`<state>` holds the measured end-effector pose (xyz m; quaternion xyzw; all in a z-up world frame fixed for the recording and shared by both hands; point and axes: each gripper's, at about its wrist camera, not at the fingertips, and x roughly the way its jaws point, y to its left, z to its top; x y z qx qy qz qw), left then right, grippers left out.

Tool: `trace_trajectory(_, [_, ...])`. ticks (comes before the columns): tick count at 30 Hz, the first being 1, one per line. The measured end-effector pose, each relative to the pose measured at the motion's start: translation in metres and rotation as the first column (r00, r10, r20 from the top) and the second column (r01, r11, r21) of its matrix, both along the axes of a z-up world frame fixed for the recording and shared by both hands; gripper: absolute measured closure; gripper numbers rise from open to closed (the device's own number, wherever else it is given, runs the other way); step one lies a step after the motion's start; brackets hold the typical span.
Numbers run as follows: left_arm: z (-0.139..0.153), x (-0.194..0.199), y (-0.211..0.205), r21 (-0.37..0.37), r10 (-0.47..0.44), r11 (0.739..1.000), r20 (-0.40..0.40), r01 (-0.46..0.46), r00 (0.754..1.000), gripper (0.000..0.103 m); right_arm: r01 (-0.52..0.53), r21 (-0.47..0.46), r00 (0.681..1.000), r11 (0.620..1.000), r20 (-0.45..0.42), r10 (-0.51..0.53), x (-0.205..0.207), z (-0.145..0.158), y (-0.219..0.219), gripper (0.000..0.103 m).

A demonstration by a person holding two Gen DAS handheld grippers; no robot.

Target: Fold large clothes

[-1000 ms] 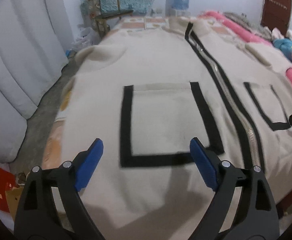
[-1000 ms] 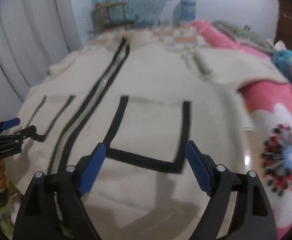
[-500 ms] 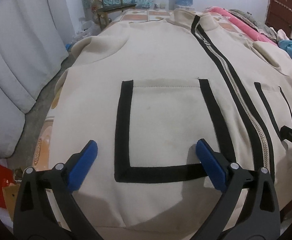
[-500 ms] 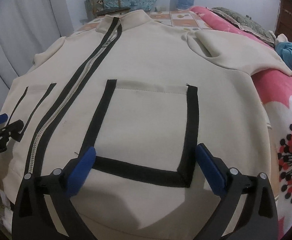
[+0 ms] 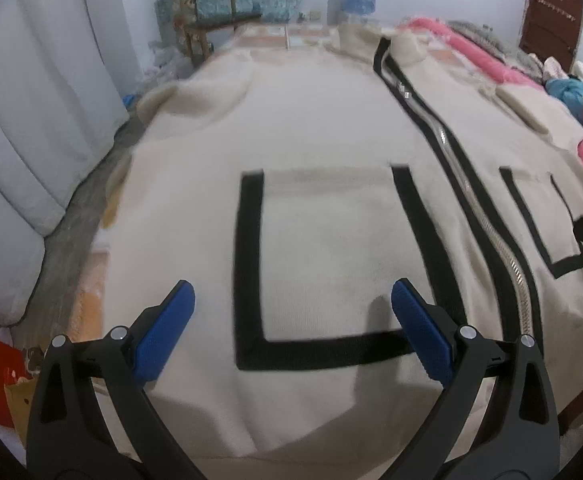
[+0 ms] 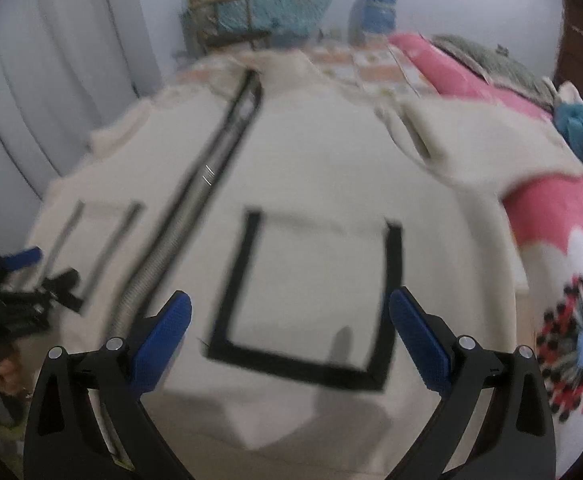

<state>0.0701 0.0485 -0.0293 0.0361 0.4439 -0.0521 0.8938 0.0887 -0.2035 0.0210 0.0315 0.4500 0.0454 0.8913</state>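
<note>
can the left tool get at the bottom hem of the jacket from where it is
Probably yes. The left tool hangs open just above the cream jacket, its hem right below the blue pads, and nothing lies between them.

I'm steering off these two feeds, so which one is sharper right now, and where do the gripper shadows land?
Left wrist view: sharper near its pocket, blurred farther off; a finger shadow lies on the jacket inside the pocket. Right wrist view: motion blur throughout, smearing the zipper; fainter shadow near its pocket's bottom edge. Both bend straight lines.
</note>
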Motion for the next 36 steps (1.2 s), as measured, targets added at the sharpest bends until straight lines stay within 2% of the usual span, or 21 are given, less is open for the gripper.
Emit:
trace_trajectory(5, [0.031, 0.004, 0.028, -0.031, 0.033, 0.999, 0.108, -0.03, 0.994, 0.007, -0.088, 0.018, 0.996, 0.996, 0.019, 0.088, 0.026, 0.011, 0.033, 0.007])
trace_trajectory(8, [0.047, 0.015, 0.062, -0.072, 0.102, 0.993, 0.132, -0.093, 0.986, 0.007, -0.142, 0.033, 0.99, 0.989, 0.021, 0.142, 0.041, 0.01, 0.053, 0.007])
trace_trajectory(10, [0.052, 0.025, 0.094, -0.135, 0.171, 0.979, 0.129, -0.154, 0.977, 0.007, -0.17, 0.033, 0.985, 0.985, 0.016, 0.17, 0.051, 0.006, 0.066, 0.007])
trace_trajectory(14, [0.045, 0.044, 0.157, -0.294, 0.296, 0.917, 0.046, -0.27, 0.954, 0.007, -0.195, 0.03, 0.98, 0.98, -0.02, 0.196, 0.064, -0.01, 0.084, 0.007])
trace_trajectory(15, [0.038, 0.053, 0.179, -0.36, 0.318, 0.884, -0.006, -0.298, 0.948, 0.007, -0.198, 0.03, 0.98, 0.98, -0.032, 0.199, 0.066, -0.013, 0.086, 0.007])
trace_trajectory(17, [0.024, 0.067, 0.204, -0.441, 0.331, 0.833, -0.087, -0.334, 0.94, 0.007, -0.204, 0.023, 0.976, 0.979, -0.07, 0.205, 0.072, -0.024, 0.092, 0.007])
trace_trajectory(18, [0.011, 0.077, 0.223, -0.503, 0.334, 0.781, -0.162, -0.369, 0.929, 0.007, -0.207, 0.02, 0.974, 0.978, -0.085, 0.208, 0.073, -0.028, 0.094, 0.007])
trace_trajectory(19, [-0.004, 0.086, 0.24, -0.573, 0.331, 0.711, -0.237, -0.407, 0.913, 0.007, -0.211, 0.017, 0.973, 0.977, -0.095, 0.212, 0.073, -0.031, 0.096, 0.007])
trace_trajectory(20, [-0.021, 0.095, 0.257, -0.64, 0.314, 0.627, -0.314, -0.444, 0.896, 0.007, -0.217, 0.011, 0.971, 0.976, -0.105, 0.217, 0.074, -0.033, 0.098, 0.007])
trace_trajectory(21, [-0.034, 0.099, 0.267, -0.677, 0.299, 0.564, -0.366, -0.473, 0.881, 0.007, -0.221, 0.0, 0.969, 0.975, -0.112, 0.22, 0.073, -0.035, 0.1, 0.007])
trace_trajectory(22, [-0.049, 0.105, 0.277, -0.713, 0.279, 0.485, -0.423, -0.507, 0.862, 0.007, -0.222, -0.012, 0.969, 0.975, -0.116, 0.219, 0.074, -0.037, 0.102, 0.007])
trace_trajectory(23, [-0.068, 0.111, 0.287, -0.742, 0.251, 0.396, -0.48, -0.542, 0.841, 0.007, -0.223, -0.026, 0.969, 0.975, -0.114, 0.218, 0.074, -0.037, 0.103, 0.007])
trace_trajectory(25, [-0.106, 0.123, 0.299, -0.762, 0.169, 0.241, -0.577, -0.601, 0.799, 0.007, -0.221, -0.043, 0.97, 0.974, -0.118, 0.214, 0.077, -0.039, 0.105, 0.007])
trace_trajectory(26, [-0.123, 0.128, 0.302, -0.76, 0.127, 0.176, -0.613, -0.626, 0.779, 0.007, -0.215, -0.045, 0.97, 0.976, -0.121, 0.209, 0.078, -0.039, 0.106, 0.007])
trace_trajectory(27, [-0.142, 0.134, 0.303, -0.741, 0.093, 0.131, -0.652, -0.658, 0.753, 0.007, -0.211, -0.045, 0.971, 0.976, -0.124, 0.204, 0.08, -0.039, 0.107, 0.007])
trace_trajectory(29, [-0.168, 0.139, 0.3, -0.694, 0.078, 0.109, -0.708, -0.712, 0.702, 0.007, -0.2, -0.043, 0.973, 0.979, -0.129, 0.193, 0.083, -0.039, 0.107, 0.007])
trace_trajectory(30, [-0.185, 0.142, 0.298, -0.665, 0.057, 0.076, -0.741, -0.743, 0.669, 0.008, -0.194, -0.041, 0.973, 0.98, -0.132, 0.187, 0.085, -0.039, 0.107, 0.007])
trace_trajectory(31, [-0.195, 0.144, 0.294, -0.652, 0.037, 0.044, -0.756, -0.757, 0.654, 0.008, -0.192, -0.04, 0.974, 0.981, -0.133, 0.185, 0.085, -0.038, 0.107, 0.007])
trace_trajectory(32, [-0.205, 0.145, 0.292, -0.644, 0.02, 0.014, -0.764, -0.765, 0.644, 0.008, -0.189, -0.04, 0.974, 0.981, -0.135, 0.182, 0.086, -0.038, 0.107, 0.007])
trace_trajectory(35, [-0.219, 0.154, 0.289, -0.637, 0.003, -0.004, -0.771, -0.771, 0.637, 0.01, -0.186, -0.039, 0.974, 0.982, -0.139, 0.178, 0.087, -0.038, 0.107, 0.007])
trace_trajectory(36, [-0.223, 0.157, 0.291, -0.636, 0.001, -0.023, -0.772, -0.771, 0.636, 0.01, -0.185, -0.041, 0.974, 0.982, -0.14, 0.178, 0.087, -0.038, 0.107, 0.007])
